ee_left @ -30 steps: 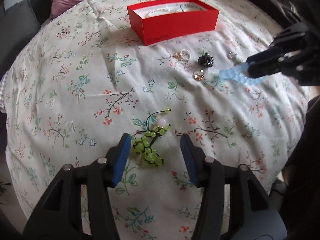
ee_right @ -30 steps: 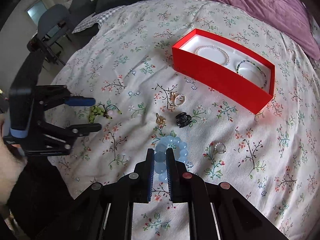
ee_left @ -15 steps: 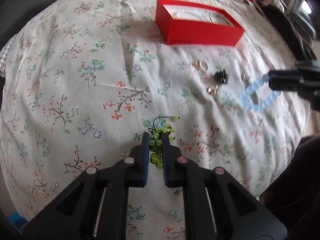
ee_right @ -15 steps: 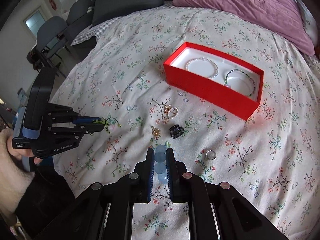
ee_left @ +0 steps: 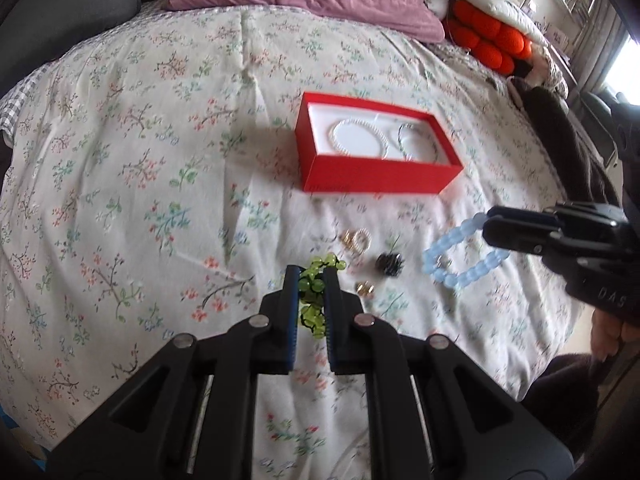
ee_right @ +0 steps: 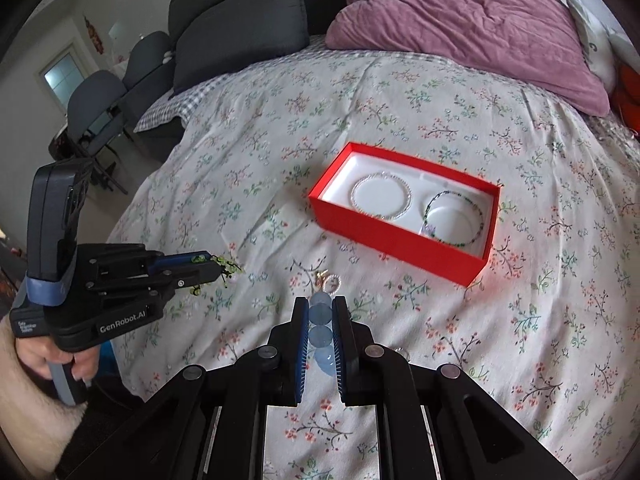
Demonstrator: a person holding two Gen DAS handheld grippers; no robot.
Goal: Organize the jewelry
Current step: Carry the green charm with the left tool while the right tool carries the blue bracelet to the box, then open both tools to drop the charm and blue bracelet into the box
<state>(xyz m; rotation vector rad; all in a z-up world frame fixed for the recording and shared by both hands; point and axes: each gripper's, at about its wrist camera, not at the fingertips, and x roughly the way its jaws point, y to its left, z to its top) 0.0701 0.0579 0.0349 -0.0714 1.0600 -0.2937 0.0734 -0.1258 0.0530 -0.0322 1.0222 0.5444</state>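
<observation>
- The floral bedspread (ee_left: 120, 184) fills most of both views, with a purple pillow (ee_right: 460, 28) at the top and grey cushions (ee_right: 236, 28) at upper left of the right wrist view.
- The red box (ee_left: 376, 176) sits on the spread right of centre in the left wrist view; its white insert holds a pearl bracelet (ee_right: 382, 196) in the left well and a dark green beaded bracelet (ee_right: 454, 218) in the right well.
- The left gripper (ee_left: 311, 280), bottom centre of its own view, is clenched on the green bead bracelet (ee_left: 314, 284), lifted off the cloth.
- The right gripper (ee_right: 321, 312) is clamped on the pale blue bead bracelet (ee_left: 460, 264), which hangs as a loop at the right of the left wrist view.
- Loose on the spread below the box: a gold-and-pearl piece (ee_left: 356, 238), a small black piece (ee_left: 389, 264) and a gold ring (ee_left: 365, 288).
</observation>
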